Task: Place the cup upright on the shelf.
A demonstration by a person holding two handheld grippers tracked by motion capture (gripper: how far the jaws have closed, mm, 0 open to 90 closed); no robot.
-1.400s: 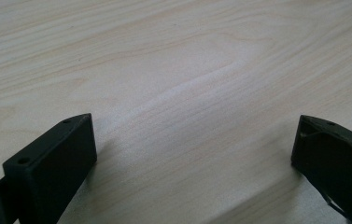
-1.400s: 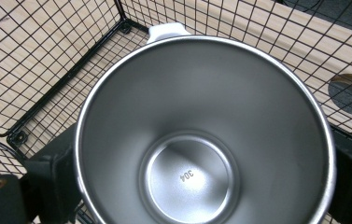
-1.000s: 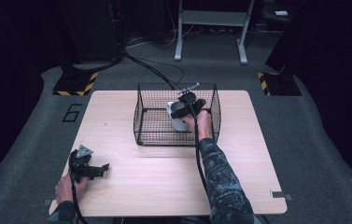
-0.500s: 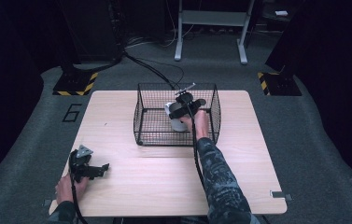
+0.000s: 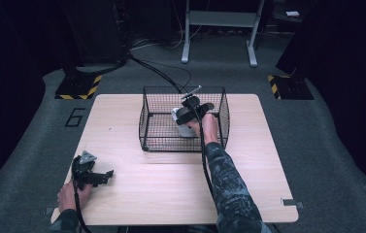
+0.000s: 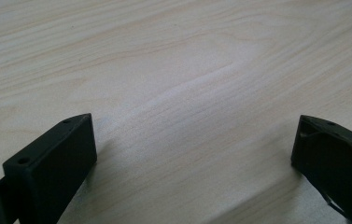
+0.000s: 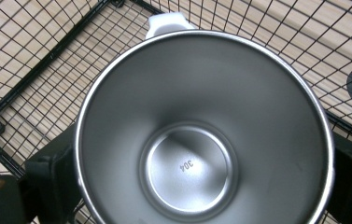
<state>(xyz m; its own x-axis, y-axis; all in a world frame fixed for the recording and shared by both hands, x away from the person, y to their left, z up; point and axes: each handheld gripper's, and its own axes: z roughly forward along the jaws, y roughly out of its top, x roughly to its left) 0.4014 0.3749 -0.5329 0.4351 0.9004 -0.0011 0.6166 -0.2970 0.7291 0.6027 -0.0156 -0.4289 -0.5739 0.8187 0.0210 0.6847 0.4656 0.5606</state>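
The right gripper (image 5: pixel 186 115) holds a white-handled steel mug (image 7: pixel 204 126) upright, jaws clamped on its sides, inside the black wire basket (image 5: pixel 146 116) on the counter (image 5: pixel 248 165). Step in hand: placing or lifting the mug; which cannot be told. The next move calls for vertical travel, clear of the basket walls. The left gripper (image 5: pixel 93 175) rests on the counter, jaws wide and empty.

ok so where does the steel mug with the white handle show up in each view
High view: the steel mug with a white outside and handle stands inside the black wire basket, at the jaws of the right hand-held gripper.
Left gripper view: not in it; the light wooden table lies between open jaws.
Right gripper view: mug seen from above, centre, its handle at top, jaws on both sides.
Shared landmark: the wire basket.
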